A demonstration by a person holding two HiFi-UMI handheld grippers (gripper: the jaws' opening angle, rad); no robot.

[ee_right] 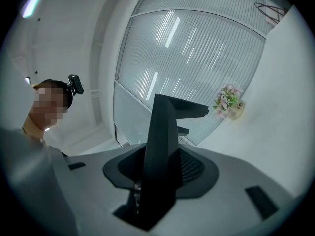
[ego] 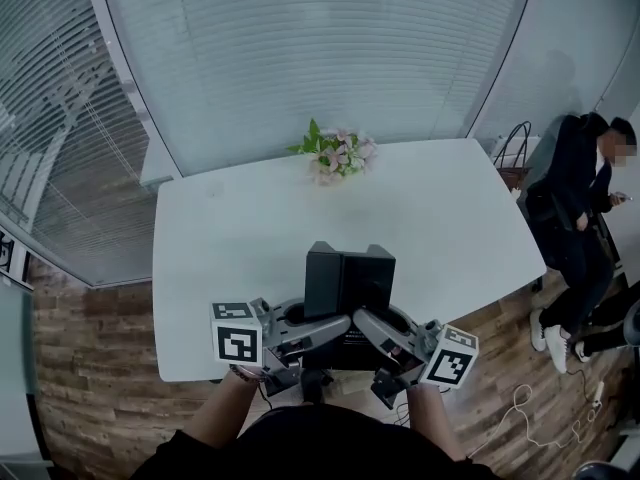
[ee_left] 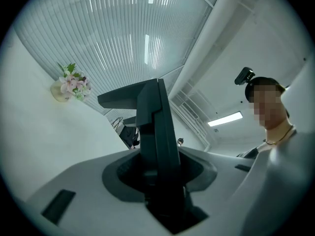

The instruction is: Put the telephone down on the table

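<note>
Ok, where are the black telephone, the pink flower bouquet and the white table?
black telephone point(ego: 348, 280): head view, its dark body.
pink flower bouquet point(ego: 338, 154): head view, the blossoms.
white table point(ego: 250, 228): head view, bare top.

The white desk point(ego: 230, 248) is standing on a wooden floor point(ego: 80, 388), its far edge lying close to the glass wall point(ego: 320, 58). Pink flowers point(ego: 337, 155) are sitting mid-way along that edge. A white cable point(ego: 520, 403) is lying on the floor to its right.

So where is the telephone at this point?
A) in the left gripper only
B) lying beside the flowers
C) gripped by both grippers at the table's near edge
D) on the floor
C: the telephone stands between the jaws of the left gripper and the right gripper, at the near edge of the table.
</note>
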